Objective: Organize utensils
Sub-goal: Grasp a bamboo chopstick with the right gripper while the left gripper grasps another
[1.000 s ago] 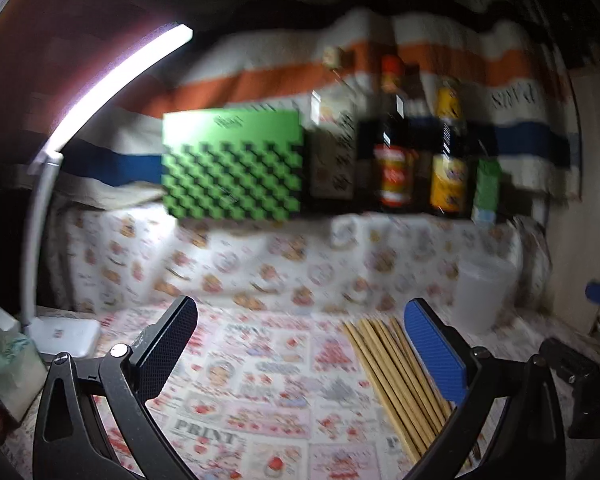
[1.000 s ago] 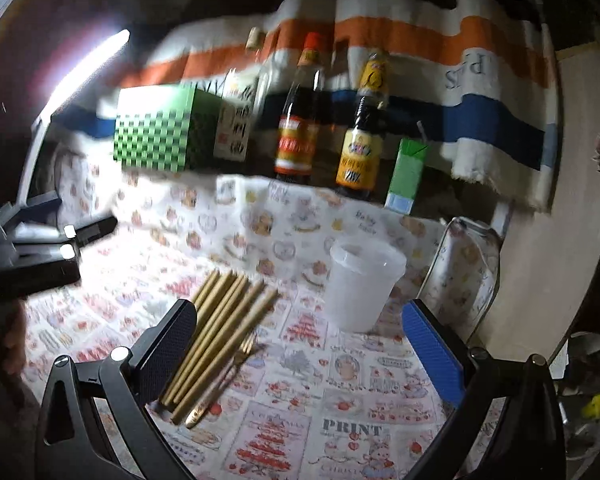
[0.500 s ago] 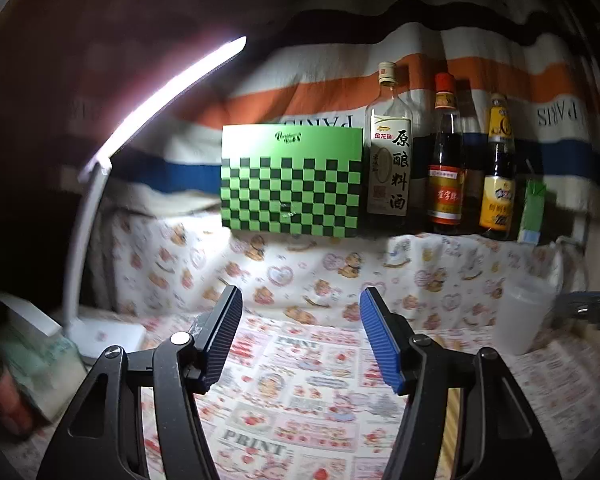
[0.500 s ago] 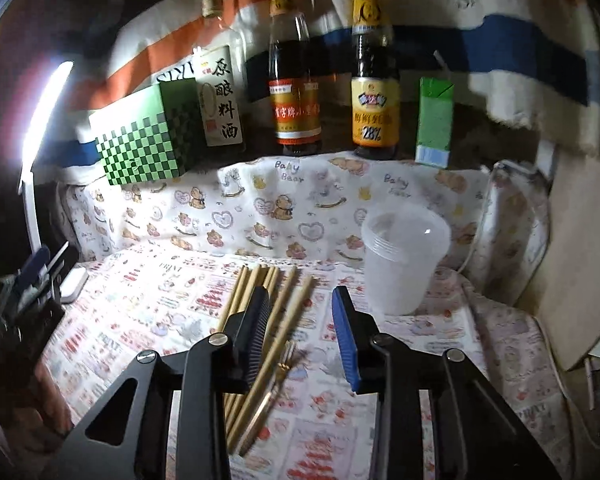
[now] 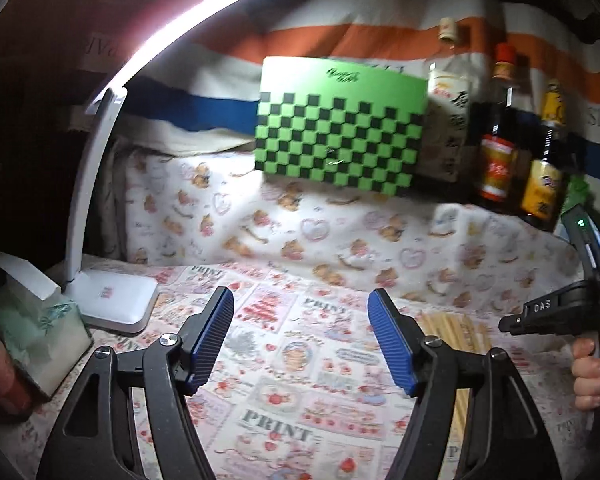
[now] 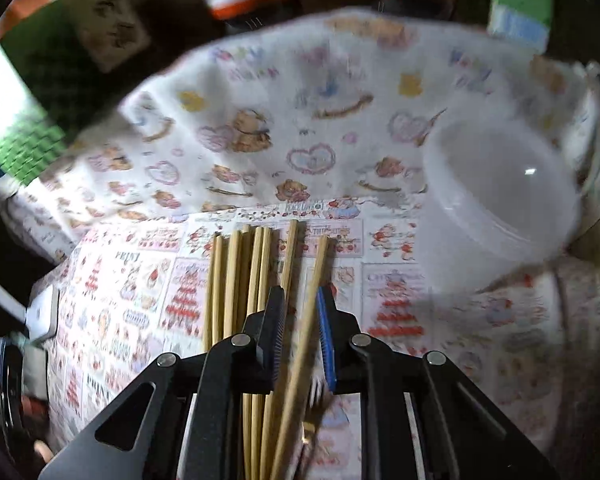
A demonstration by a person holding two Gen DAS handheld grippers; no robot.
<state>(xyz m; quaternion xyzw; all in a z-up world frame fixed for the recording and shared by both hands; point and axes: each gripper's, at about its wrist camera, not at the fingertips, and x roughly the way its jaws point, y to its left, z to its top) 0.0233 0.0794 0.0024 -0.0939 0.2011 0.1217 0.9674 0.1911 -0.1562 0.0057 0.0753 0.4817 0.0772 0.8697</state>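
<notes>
The left gripper (image 5: 300, 336) points ahead with its jaws apart, having just widened a little, nothing between them. The right gripper (image 6: 300, 336), at its three o'clock, tips steeply down, jaws just closing to a narrow gap around one chopstick (image 6: 312, 300).

box (image 5: 340, 136): green-black checks | tablecloth (image 5: 300, 392): red-pink prints on white | chopsticks (image 6: 256, 272): pale tan | cup (image 6: 496, 208): translucent white

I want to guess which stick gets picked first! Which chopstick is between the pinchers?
The rightmost chopstick, the one angled away from the bundle. It runs between the right gripper's jaws, which have just been closing; the others lie left of them.
</notes>
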